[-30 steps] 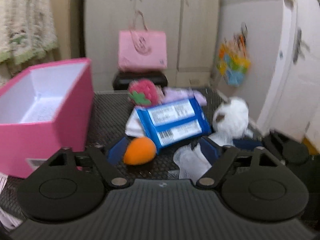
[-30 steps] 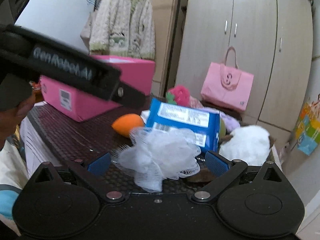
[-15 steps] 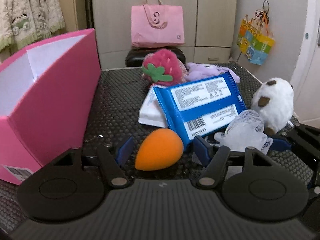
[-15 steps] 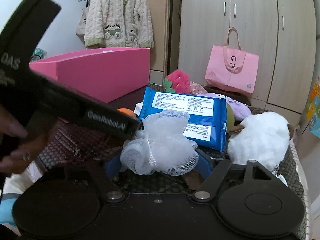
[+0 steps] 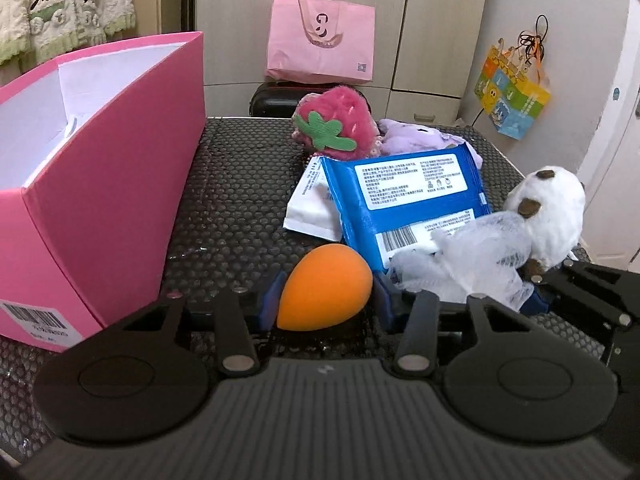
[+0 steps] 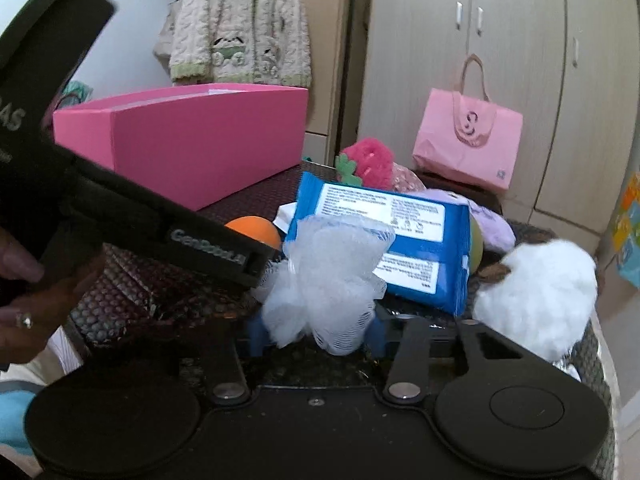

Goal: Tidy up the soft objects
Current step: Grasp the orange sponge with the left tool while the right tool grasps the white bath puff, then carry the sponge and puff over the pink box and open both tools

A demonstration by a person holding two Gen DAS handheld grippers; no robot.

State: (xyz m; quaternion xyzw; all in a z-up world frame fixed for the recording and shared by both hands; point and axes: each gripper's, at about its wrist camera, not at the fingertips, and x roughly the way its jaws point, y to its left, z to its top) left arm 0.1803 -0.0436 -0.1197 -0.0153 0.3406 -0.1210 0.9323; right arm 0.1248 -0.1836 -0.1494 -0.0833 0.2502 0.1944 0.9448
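My left gripper (image 5: 325,300) is shut on an orange egg-shaped sponge (image 5: 325,289) resting on the black mesh table (image 5: 240,200). My right gripper (image 6: 316,330) is shut on a white mesh bath pouf (image 6: 328,276), which also shows in the left wrist view (image 5: 472,264). A blue wipes pack (image 5: 404,196) lies behind both. A strawberry plush (image 5: 332,124), a purple plush (image 5: 416,140) and a white plush (image 5: 552,208) lie around it. An open pink box (image 5: 100,184) stands at the left.
A pink tote bag (image 5: 320,48) sits on a black stool behind the table. A white packet (image 5: 312,208) lies under the wipes pack. The left gripper's body (image 6: 120,208) crosses the right wrist view. Cupboards stand behind.
Both grippers have closed in: the left onto the orange sponge, the right onto the white pouf. Both moved lower and nearer the table.
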